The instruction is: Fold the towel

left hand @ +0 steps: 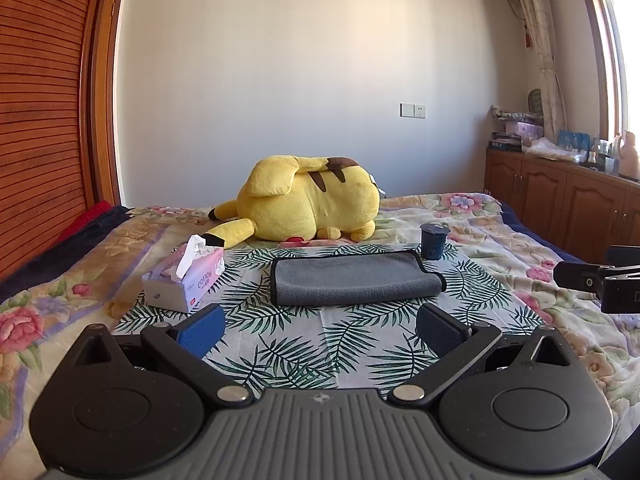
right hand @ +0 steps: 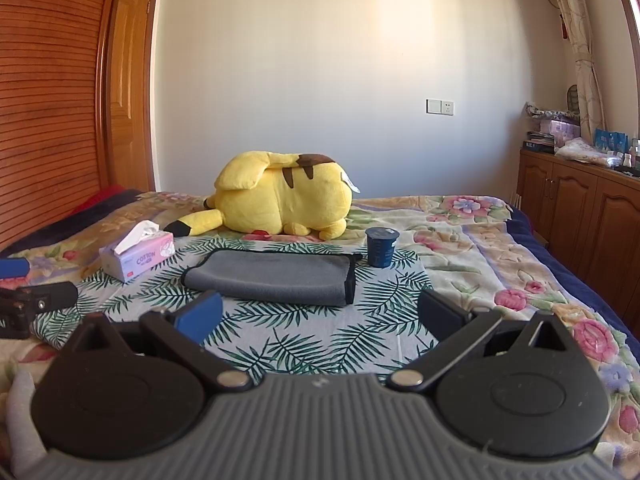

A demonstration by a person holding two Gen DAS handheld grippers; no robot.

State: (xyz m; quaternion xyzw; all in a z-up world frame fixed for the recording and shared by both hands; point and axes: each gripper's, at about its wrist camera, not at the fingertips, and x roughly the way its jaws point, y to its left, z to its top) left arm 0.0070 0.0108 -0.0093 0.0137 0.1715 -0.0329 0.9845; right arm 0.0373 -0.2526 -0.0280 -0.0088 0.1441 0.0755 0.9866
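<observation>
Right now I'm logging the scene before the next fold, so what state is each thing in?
towel: folded over, lying flat on the leaf-print cloth, untouched.
left tool: open, empty, short of the towel.
right tool: open, empty, short of the towel.
tissue box: open, one tissue sticking up.
dark cup: upright, lid on, past the towel's right corner.
plush toy: lying on its side.

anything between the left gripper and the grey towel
No object: only bare leaf-print cloth lies between the open left gripper and the grey towel, seen in the left wrist view.
</observation>
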